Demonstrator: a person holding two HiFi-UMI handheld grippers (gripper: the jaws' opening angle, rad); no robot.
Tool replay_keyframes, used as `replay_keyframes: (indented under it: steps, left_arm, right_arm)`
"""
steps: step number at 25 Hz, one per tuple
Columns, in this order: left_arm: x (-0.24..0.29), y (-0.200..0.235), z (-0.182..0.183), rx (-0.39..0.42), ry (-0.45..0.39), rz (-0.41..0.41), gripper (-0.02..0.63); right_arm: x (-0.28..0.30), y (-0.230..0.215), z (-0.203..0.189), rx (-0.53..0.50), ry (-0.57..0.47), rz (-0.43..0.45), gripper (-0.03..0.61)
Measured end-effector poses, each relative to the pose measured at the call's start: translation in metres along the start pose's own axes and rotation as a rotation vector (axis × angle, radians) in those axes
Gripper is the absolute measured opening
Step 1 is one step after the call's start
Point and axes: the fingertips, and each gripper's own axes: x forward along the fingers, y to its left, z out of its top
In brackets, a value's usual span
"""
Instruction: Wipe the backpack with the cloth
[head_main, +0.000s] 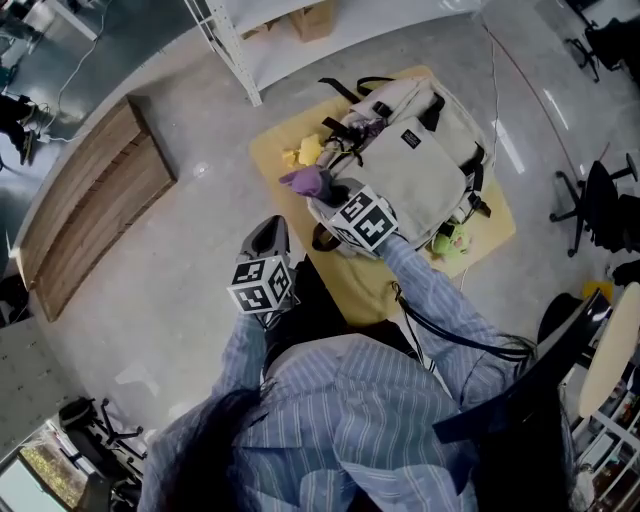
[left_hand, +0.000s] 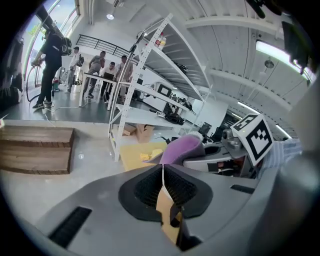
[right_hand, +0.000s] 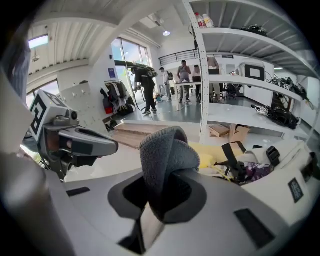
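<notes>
Underfoot, pale glossy floor (head_main: 180, 300) fills most of the room. Seen from above the person, a wooden platform (head_main: 90, 210) lies at about ten o'clock, and a white shelf rack (head_main: 250, 40) stands near twelve. A black office chair (head_main: 600, 200) sits out at about three o'clock.

Just ahead of the person, at roughly one o'clock, is a yellow table (head_main: 275, 150). On it lies the backpack (head_main: 420, 165), cream-coloured with black straps, covering most of the top. A person in a blue striped shirt (head_main: 340, 420) stands at its near edge with both arms stretched forward.

The right tongs (head_main: 320, 195) reach over the near left corner of the backpack. They are clenched on the cloth (head_main: 305, 180), a purple wad that bulges out past the tips and sits at the backpack's edge, at about nine o'clock from its middle. In the right gripper view the same wad looks grey, and it fills the throat between the pads.

The left tongs (head_main: 270, 228) hang off the table at about eleven o'clock from the person, over bare floor and well apart from the backpack. Their halves are pressed together along a thin seam, with nothing caught between them.

Beside the cloth lies a small yellow object (head_main: 305, 152). A small green one (head_main: 450, 240) rests at the backpack's five o'clock corner.
</notes>
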Motion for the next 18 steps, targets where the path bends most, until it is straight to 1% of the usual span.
replay_keyframes:
  steps: [6, 8, 11, 13, 15, 18]
  left_arm:
    - [-0.007, 0.010, 0.000, -0.015, -0.015, 0.029, 0.014]
    - [-0.007, 0.011, 0.000, -0.019, -0.022, 0.034, 0.014]
    - [-0.006, 0.012, 0.003, -0.030, -0.034, 0.034, 0.014]
    - [-0.007, 0.011, 0.006, -0.025, -0.037, 0.032, 0.014]
    - [-0.009, 0.008, 0.008, -0.014, -0.037, 0.027, 0.014]
    - [-0.009, -0.002, 0.008, 0.004, -0.033, 0.008, 0.014]
  right_arm:
    - [-0.006, 0.047, -0.013, 0.030, -0.011, 0.059, 0.041]
    - [-0.009, 0.055, -0.015, 0.024, -0.015, 0.068, 0.041]
    - [-0.017, 0.048, -0.006, 0.012, -0.051, 0.030, 0.041]
    - [-0.024, 0.035, 0.007, 0.034, -0.092, -0.008, 0.041]
    - [-0.031, 0.016, 0.019, 0.074, -0.128, -0.059, 0.041]
    - [-0.041, -0.017, 0.028, 0.167, -0.172, -0.138, 0.041]
